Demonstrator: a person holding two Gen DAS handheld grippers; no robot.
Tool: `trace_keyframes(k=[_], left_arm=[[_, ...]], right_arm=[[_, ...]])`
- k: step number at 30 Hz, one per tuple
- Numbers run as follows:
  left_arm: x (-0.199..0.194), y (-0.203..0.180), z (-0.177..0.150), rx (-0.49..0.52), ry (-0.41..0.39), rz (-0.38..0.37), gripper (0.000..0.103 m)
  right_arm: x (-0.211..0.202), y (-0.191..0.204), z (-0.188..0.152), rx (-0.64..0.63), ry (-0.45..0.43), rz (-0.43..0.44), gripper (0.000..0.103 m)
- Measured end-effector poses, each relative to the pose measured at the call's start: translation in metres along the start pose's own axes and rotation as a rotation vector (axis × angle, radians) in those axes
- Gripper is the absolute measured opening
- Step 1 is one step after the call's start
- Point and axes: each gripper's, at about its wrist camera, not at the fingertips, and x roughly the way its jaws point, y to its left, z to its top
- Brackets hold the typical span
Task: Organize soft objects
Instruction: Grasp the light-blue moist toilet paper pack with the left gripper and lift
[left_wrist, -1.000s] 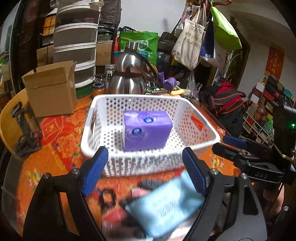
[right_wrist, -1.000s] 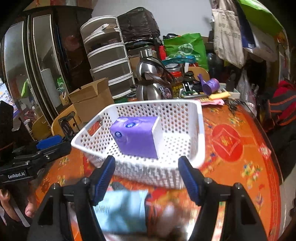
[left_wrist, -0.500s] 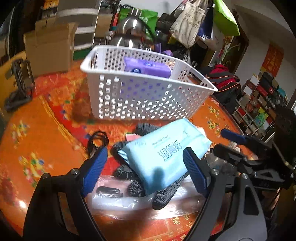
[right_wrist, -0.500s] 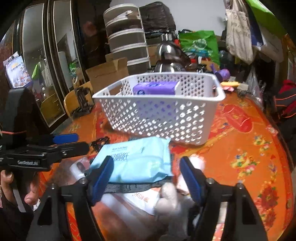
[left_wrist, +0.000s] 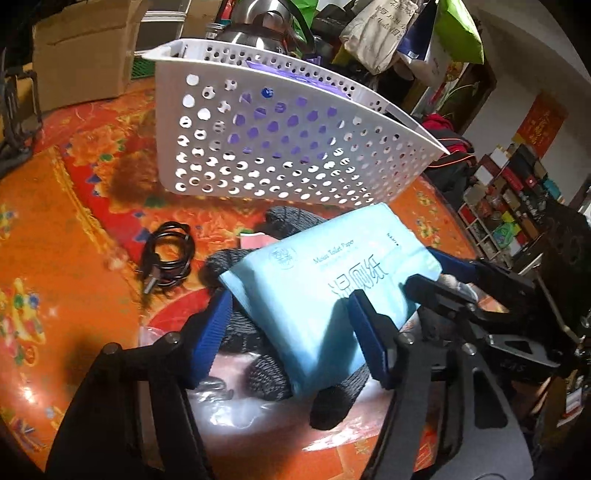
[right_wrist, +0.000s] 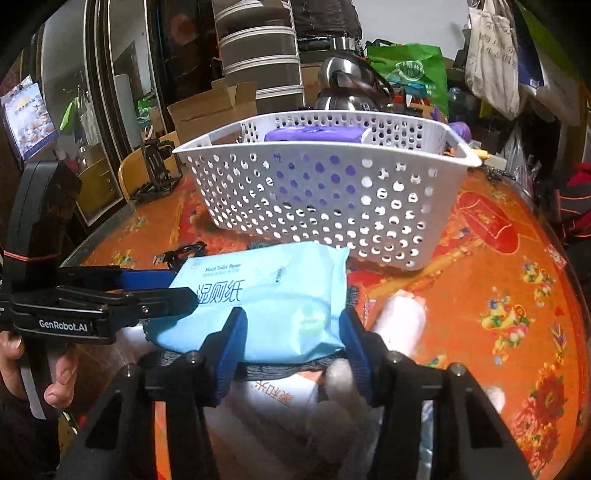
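Note:
A light blue pack of moist toilet paper (left_wrist: 325, 288) lies on dark knitted gloves (left_wrist: 266, 373) on the orange table. My left gripper (left_wrist: 291, 328) straddles its near left end, blue pads on either side. My right gripper (right_wrist: 291, 332) does the same at the other end of the pack (right_wrist: 266, 295); each gripper also shows in the other's view, the right (left_wrist: 443, 280) and the left (right_wrist: 155, 284). Whether the pads press the pack I cannot tell. A white perforated basket (left_wrist: 280, 147) behind holds a purple tissue pack (right_wrist: 314, 134).
A coiled black cable (left_wrist: 166, 254) lies left of the pack. White plastic-wrapped packs (right_wrist: 402, 321) lie under and beside the gloves. A cardboard box (left_wrist: 81, 48), steel kettles (right_wrist: 347, 88), drawers and hanging bags crowd the far side of the table.
Both grippers have come down and forward from above the basket to the blue pack, and their jaws have narrowed around its ends. The pack has stayed on the gloves.

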Motion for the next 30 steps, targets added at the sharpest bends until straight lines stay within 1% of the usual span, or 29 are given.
trace_keyframes(k=[2,4,7,10,11,13,17,20,23,25,28,30], left_arm=[[0.002,-0.003,0.000,0.010,0.005,-0.022,0.055],[0.003,-0.007,0.000,0.029,-0.002,-0.004,0.053],[0.004,-0.012,-0.002,0.050,-0.014,-0.001,0.048],[0.002,-0.016,-0.003,0.067,-0.028,0.004,0.047],[0.001,-0.017,-0.003,0.072,-0.031,0.008,0.047],[0.003,-0.017,-0.003,0.077,-0.026,0.015,0.047],[0.005,-0.010,-0.002,0.043,-0.004,0.001,0.047],[0.007,-0.008,-0.003,0.043,-0.004,0.001,0.047],[0.008,-0.004,-0.004,0.020,-0.003,-0.028,0.047],[0.007,-0.005,-0.005,0.025,-0.018,-0.041,0.047],[0.001,-0.010,-0.008,0.054,-0.063,-0.064,0.047],[-0.008,-0.009,-0.007,0.042,-0.093,-0.090,0.047]], right_arm=[[0.001,-0.001,-0.001,0.006,0.000,0.011,0.051],[0.001,0.001,-0.001,-0.005,0.003,0.007,0.050],[0.002,0.005,-0.003,-0.022,0.004,0.007,0.045],[0.002,0.007,-0.004,-0.024,0.000,0.020,0.038],[0.002,0.007,-0.004,-0.024,0.000,0.025,0.037],[0.003,0.008,-0.004,-0.031,0.000,0.028,0.036],[0.003,0.009,-0.005,-0.035,0.000,0.036,0.035],[0.004,0.007,-0.006,-0.027,-0.001,0.044,0.034],[0.004,0.009,-0.007,-0.028,-0.004,0.033,0.033],[0.005,0.011,-0.007,-0.028,-0.005,0.030,0.033],[0.003,0.012,-0.008,-0.024,-0.014,0.033,0.031],[-0.001,0.018,-0.010,-0.043,-0.025,0.013,0.030]])
